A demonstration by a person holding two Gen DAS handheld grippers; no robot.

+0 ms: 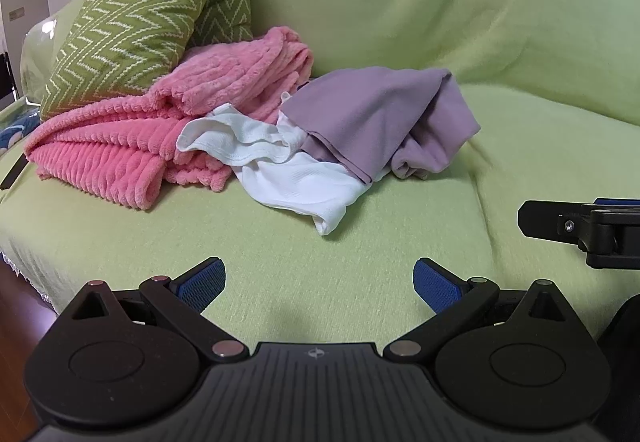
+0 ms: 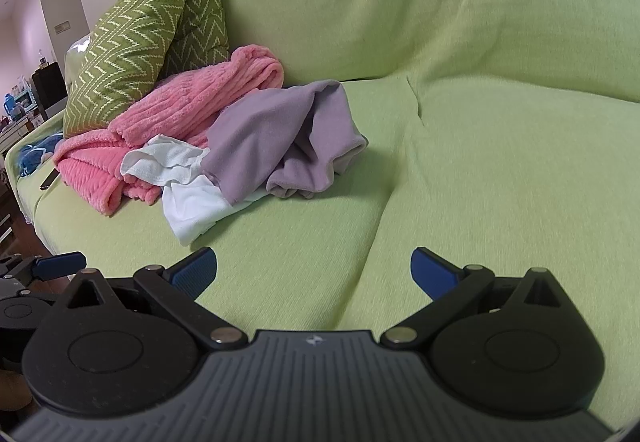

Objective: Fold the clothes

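1. Green cloth covers the sofa [image 1: 400, 262], and the clothes lie in a heap on its seat, toward the back edge and the left end.
2. Topmost is a lilac garment [image 1: 372, 122], crumpled and draped over a white garment [image 1: 304, 182]; both look thin, light and limp, so they should sag wherever they are lifted.
3. A hem or corner of the lilac garment nearest the seat's front edge looks the best place to pinch.
4. Behind them a thick pink fleece [image 1: 120, 154] is bundled against a zigzag cushion [image 1: 132, 22]; it looks bulkier and heavier.
5. Left gripper [image 1: 319, 284] and right gripper [image 2: 314, 272] both hover near the front edge, fingers spread wide, holding nothing.
6. Bare seat lies between them and the heap; the overlapping garments may drag each other.
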